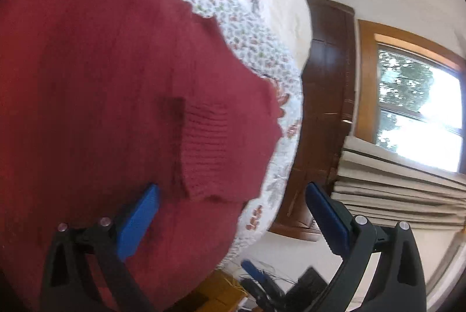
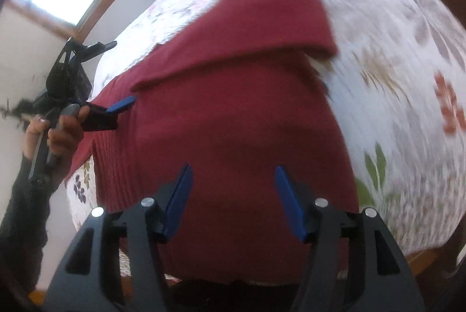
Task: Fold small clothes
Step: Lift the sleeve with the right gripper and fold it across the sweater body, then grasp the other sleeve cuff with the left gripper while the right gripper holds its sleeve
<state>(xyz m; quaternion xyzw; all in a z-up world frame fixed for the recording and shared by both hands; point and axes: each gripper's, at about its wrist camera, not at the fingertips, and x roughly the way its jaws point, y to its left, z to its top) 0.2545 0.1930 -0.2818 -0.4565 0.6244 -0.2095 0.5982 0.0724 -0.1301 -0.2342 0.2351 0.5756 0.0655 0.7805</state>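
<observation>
A dark red knit sweater lies spread on a floral bedspread. One sleeve is folded across its body, and the ribbed cuff rests near the sweater's edge. My left gripper is open at that edge, one blue finger over the knit and the other past the bed's side. My right gripper is open just above the sweater's lower body, with nothing between its fingers. In the right wrist view a hand holds the left gripper at the sweater's left side.
The bedspread extends wide to the right of the sweater. Beside the bed stand a dark wooden panel, a window and bunched curtains. Cables and dark gear lie on the floor below the bed's edge.
</observation>
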